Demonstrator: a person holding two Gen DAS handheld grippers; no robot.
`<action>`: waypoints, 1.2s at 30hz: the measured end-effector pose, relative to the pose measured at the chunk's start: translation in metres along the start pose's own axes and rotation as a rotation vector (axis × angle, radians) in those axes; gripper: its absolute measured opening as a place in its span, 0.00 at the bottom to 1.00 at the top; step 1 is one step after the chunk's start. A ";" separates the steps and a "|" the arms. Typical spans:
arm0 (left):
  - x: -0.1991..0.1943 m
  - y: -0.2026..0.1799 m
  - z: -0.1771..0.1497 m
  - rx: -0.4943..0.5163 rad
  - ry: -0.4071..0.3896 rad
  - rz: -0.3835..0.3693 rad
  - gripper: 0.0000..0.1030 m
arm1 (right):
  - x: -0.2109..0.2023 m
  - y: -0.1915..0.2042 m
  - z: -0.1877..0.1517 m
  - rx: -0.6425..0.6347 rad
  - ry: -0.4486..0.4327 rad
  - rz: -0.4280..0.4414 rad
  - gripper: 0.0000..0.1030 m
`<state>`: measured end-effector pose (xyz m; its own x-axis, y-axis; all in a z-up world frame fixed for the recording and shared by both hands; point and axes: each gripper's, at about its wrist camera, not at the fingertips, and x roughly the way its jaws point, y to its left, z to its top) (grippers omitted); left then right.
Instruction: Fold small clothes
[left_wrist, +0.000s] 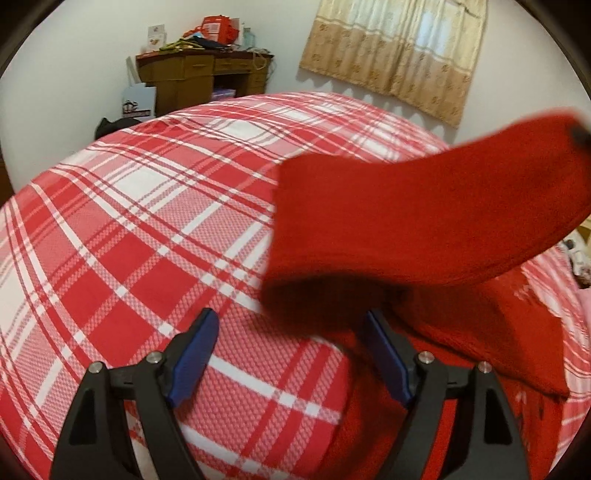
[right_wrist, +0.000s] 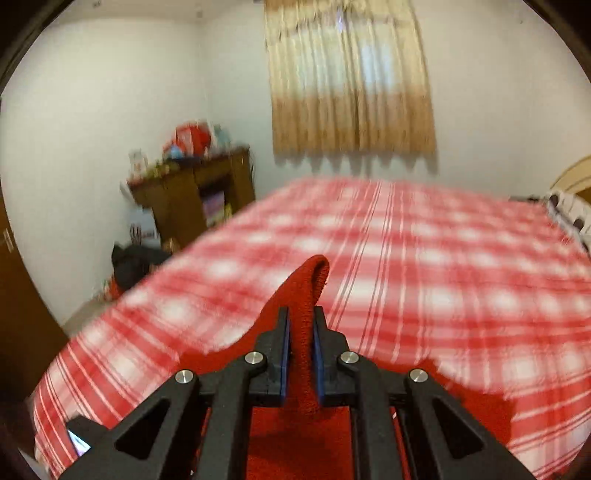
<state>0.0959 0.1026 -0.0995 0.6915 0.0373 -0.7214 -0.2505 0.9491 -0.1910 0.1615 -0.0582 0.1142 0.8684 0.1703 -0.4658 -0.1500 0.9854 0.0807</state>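
- Left wrist view: left claw (left_wrist: 291, 354) has its blue-padded fingers (left_wrist: 195, 354) wide apart, nothing between the pads, angled down over the bed with the red-and-white plaid cover (left_wrist: 147, 229).
- Red knitted garment (left_wrist: 424, 229): one part lifted off the bed and motion-blurred, running up toward the right edge of the view; the rest lies crumpled on the cover just beside the claw's right finger.
- Right wrist view: right claw (right_wrist: 301, 343) is clamped on a fold of the red garment (right_wrist: 308, 295); the pinched cloth sticks up past the fingertips, the remainder hangs below onto the bed (right_wrist: 443, 277).
- Background, both views: brown wooden desk (left_wrist: 199, 74) with clutter on top, beige patterned curtain (left_wrist: 391, 48) on a white wall.
- Right view heavily blurred.
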 end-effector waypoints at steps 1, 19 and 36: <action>0.002 0.000 0.001 -0.004 0.001 0.013 0.81 | -0.009 -0.005 0.004 0.006 -0.024 -0.010 0.10; 0.008 -0.004 0.000 0.031 0.012 0.070 0.86 | 0.027 -0.184 -0.173 0.239 0.351 -0.255 0.10; -0.015 0.007 -0.009 0.006 -0.016 0.019 0.88 | -0.071 -0.189 -0.178 0.133 0.233 -0.430 0.40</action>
<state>0.0777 0.1057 -0.0963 0.6975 0.0604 -0.7141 -0.2599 0.9499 -0.1734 0.0440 -0.2564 -0.0254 0.7071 -0.2409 -0.6648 0.2729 0.9603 -0.0578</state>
